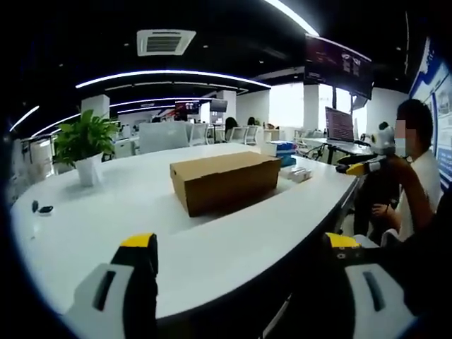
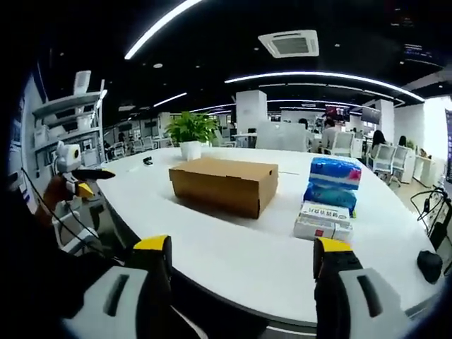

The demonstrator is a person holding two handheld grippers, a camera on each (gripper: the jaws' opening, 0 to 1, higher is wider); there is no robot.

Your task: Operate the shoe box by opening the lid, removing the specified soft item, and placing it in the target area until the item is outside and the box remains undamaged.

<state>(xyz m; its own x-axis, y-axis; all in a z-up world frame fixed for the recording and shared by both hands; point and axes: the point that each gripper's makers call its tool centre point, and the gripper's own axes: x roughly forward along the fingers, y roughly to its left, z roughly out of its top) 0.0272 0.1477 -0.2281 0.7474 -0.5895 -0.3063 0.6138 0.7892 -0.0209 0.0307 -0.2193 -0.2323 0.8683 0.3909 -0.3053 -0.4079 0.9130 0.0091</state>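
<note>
Shoe box (image 2: pixel 224 185) lid shut on white table (image 2: pixel 240 254), both grippers w/ jaws apart.

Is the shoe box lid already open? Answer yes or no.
No: in the right gripper view the brown shoe box sits on the white table with its lid flat and closed.

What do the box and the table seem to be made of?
Box: looks like plain brown cardboard, matte, with folded edges and a lid seam. Table: smooth white top, probably laminate or painted board, with a faint sheen from the ceiling lights.
</note>
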